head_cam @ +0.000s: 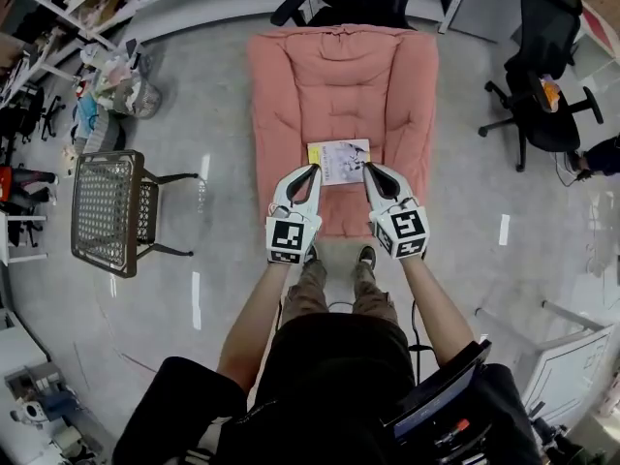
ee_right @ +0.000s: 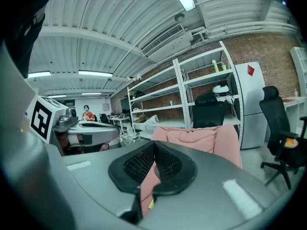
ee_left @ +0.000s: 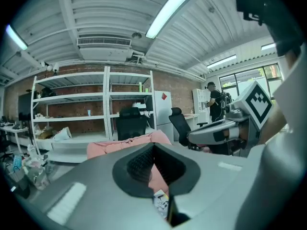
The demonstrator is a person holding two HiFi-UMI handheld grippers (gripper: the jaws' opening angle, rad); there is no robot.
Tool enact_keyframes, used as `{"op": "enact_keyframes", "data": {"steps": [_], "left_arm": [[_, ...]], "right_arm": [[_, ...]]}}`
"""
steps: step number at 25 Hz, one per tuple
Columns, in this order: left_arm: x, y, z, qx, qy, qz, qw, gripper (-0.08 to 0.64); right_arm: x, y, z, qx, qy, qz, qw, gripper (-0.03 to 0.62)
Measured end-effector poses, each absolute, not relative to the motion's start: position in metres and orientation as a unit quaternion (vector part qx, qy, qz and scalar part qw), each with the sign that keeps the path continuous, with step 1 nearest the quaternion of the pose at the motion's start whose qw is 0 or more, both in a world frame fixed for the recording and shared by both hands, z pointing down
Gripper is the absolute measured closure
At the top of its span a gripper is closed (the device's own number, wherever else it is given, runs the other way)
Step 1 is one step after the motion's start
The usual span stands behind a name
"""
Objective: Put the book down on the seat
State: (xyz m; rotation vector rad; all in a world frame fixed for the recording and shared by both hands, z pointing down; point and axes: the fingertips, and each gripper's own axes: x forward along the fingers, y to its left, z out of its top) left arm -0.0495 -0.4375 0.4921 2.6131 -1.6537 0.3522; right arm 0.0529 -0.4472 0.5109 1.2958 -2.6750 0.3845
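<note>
Hovering empty: left gripper [head_cam: 312,172] and right gripper [head_cam: 369,170] both have jaws pressed together on nothing. Book [head_cam: 339,160] lies flat on pink seat [head_cam: 329,85], between and below the jaw tips. Placing looks finished; next, back away without nudging it.

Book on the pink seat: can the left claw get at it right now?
Probably yes: the book lies uncovered on the pink seat, with nothing between it and the left claw. That claw is shut, though, so it must open first.
</note>
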Motion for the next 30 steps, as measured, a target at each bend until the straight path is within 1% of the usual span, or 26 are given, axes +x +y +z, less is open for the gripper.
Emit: {"op": "enact_keyframes", "data": {"steps": [6, 8, 20, 25, 30], "left_arm": [[-0.030, -0.398, 0.453, 0.854, -0.512, 0.090, -0.002, 0.560], [-0.027, -0.395, 0.449, 0.854, -0.513, 0.085, 0.002, 0.560], [0.007, -0.366, 0.436, 0.848, -0.521, 0.090, -0.033, 0.560], [0.005, -0.346, 0.429, 0.839, -0.536, 0.093, -0.010, 0.560], [0.002, -0.319, 0.427, 0.846, -0.527, 0.077, -0.016, 0.560]], "right_arm": [[0.051, -0.403, 0.474, 0.420, -0.895, 0.136, 0.060, 0.581], [0.050, -0.399, 0.471, 0.418, -0.897, 0.135, 0.056, 0.581], [0.077, -0.382, 0.460, 0.407, -0.900, 0.159, 0.013, 0.581], [0.078, -0.367, 0.461, 0.400, -0.903, 0.154, 0.018, 0.581], [0.078, -0.343, 0.451, 0.420, -0.898, 0.131, 0.021, 0.581]]}}
